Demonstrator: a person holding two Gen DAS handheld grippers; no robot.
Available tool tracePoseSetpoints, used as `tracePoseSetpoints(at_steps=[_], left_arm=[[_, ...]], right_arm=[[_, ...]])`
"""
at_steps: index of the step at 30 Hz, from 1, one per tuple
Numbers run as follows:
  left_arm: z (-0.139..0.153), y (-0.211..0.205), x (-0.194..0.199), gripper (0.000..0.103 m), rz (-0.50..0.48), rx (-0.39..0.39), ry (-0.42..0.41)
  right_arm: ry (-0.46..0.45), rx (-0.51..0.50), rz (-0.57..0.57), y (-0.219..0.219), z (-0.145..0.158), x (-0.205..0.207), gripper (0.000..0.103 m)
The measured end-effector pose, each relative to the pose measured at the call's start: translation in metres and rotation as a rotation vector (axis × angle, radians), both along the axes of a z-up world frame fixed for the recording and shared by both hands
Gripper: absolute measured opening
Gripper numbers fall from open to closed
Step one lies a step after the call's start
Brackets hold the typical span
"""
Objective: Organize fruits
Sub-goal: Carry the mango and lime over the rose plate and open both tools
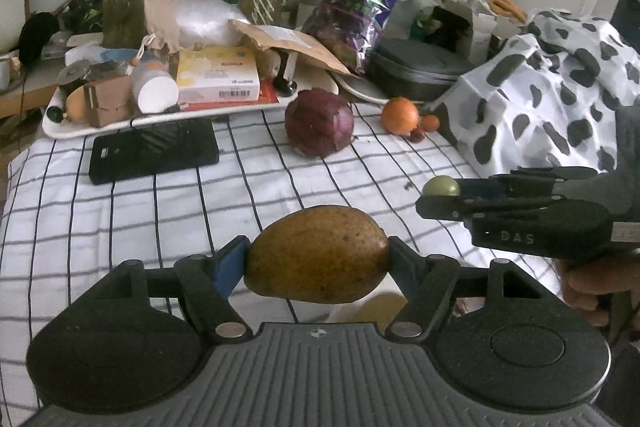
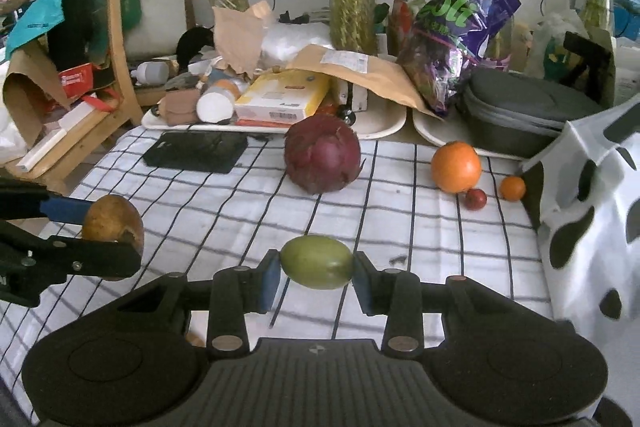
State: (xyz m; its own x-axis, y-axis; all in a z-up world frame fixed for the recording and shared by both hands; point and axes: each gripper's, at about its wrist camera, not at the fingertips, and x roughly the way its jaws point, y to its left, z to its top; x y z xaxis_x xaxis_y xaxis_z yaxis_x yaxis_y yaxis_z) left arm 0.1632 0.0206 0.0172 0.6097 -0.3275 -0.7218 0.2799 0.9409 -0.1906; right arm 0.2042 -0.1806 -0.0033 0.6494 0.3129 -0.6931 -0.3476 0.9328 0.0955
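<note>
My left gripper (image 1: 318,259) is shut on a large yellow-brown mango (image 1: 318,254), held above the checked cloth; the same mango (image 2: 113,219) shows at the left of the right wrist view. My right gripper (image 2: 316,265) is shut on a small green fruit (image 2: 317,261), also lifted, and that green fruit (image 1: 441,186) pokes out of the right gripper at the right of the left wrist view. Farther back on the cloth sit a red cabbage (image 2: 322,159), a big orange (image 2: 456,167), a small orange fruit (image 2: 513,188) and a small dark red fruit (image 2: 475,199).
A black flat device (image 2: 196,151) lies at the back left of the cloth. White trays (image 2: 372,129) piled with boxes and paper bags, a grey case (image 2: 516,111) and plant stems line the far edge. A spotted cloth (image 2: 592,227) rises at the right. A hand (image 1: 592,291) grips the right tool.
</note>
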Motion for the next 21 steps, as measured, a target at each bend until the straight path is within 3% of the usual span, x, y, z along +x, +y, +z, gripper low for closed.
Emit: tracePoseSetpoints(at_steps=[11, 21], left_arm=[[-0.006, -0.008, -0.048, 0.072, -0.023, 0.014, 0.039], [-0.026, -0.032, -0.073, 0.072, -0.073, 0.109, 0.118]], right_arm=[[0.011, -0.005, -0.019, -0.011, 0.004, -0.051, 0.04], [0.02, 0.002, -0.024, -0.016, 0.005, -0.092, 0.04]])
